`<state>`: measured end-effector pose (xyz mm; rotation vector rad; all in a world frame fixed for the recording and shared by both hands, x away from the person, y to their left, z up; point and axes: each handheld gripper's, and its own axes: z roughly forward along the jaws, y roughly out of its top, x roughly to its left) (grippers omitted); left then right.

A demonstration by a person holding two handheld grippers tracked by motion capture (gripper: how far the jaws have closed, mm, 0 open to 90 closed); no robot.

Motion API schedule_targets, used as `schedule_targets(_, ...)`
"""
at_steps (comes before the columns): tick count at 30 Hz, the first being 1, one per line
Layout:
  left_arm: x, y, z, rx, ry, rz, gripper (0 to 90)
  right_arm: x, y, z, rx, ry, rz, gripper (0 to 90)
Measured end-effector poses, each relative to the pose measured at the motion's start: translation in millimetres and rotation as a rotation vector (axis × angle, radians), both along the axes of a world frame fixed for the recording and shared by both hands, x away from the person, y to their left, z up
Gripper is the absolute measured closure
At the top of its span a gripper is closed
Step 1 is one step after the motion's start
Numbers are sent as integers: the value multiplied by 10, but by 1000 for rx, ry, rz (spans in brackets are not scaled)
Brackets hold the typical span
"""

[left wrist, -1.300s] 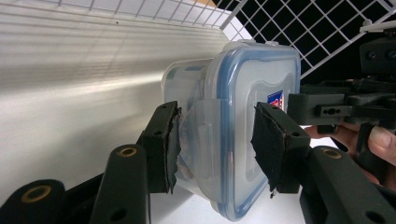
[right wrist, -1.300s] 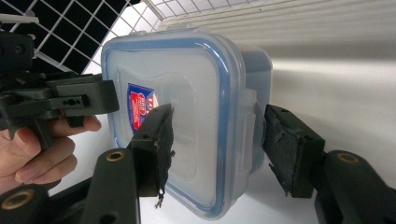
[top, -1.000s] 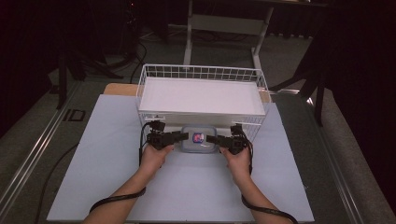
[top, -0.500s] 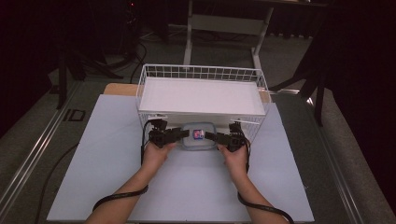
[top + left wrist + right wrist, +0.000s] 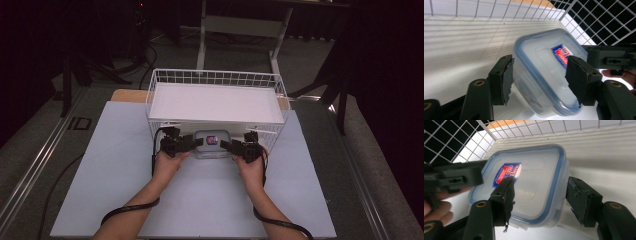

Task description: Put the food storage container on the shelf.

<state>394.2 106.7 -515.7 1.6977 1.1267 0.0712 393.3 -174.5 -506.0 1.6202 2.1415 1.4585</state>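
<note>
Clear plastic container [image 5: 212, 143], blue-rimmed lid shut, red-blue label on top, flat under wire basket's [image 5: 216, 102] near edge.

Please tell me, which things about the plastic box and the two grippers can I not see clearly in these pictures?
- Words on the label of the lidded box: blurred in both gripper views, too small in the high view.
- Contents of the box: the cloudy lid hides them.
- Left gripper and right gripper: contact between pads and box is unclear; the box's own edges cover it.
</note>
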Motion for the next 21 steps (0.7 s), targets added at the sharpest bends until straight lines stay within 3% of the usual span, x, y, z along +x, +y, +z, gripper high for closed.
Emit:
schedule_targets(2, -50, 15, 35, -10, -12, 10, 342, -38, -8, 21, -19, -36, 11, 397)
schedule_targets(3, -70, 24, 39, -12, -38, 11, 317, -59, -12, 37, -29, -52, 16, 397)
schedule_targets(6, -124, 21, 58, 12, -56, 33, 262, -112, -16, 73, -50, -75, 17, 395)
schedule_targets(7, -151, 20, 59, 15, -59, 21, 262, -132, -16, 85, -63, -91, 25, 392)
schedule_targets(8, -212, 2, 63, -1, -64, 0, 199, -187, -7, 114, -97, -117, 23, 383)
schedule_targets(9, -212, 2, 63, -1, -64, 0, 170, -187, -7, 114, -97, -117, 23, 383)
schedule_targets(10, -277, 5, 68, 6, -116, -42, 162, -244, 4, 150, -115, -137, 25, 384)
schedule_targets(13, -359, 10, 86, 15, -130, -60, 142, -331, 13, 194, -99, -149, 30, 385)
schedule_targets(14, -446, 20, 117, -13, -141, -76, 114, -361, 18, 198, -91, -156, 31, 390)
schedule_targets(16, -537, 29, 159, -9, -156, -91, 52, -415, 53, 190, -96, -150, 53, 409)
schedule_targets(19, -686, 44, 222, 1, -164, -130, 30, -503, 116, 160, -122, -154, 78, 501)
schedule_targets(21, -792, 55, 241, 29, -186, -159, 24, -562, 156, 138, -118, -156, 107, 653)
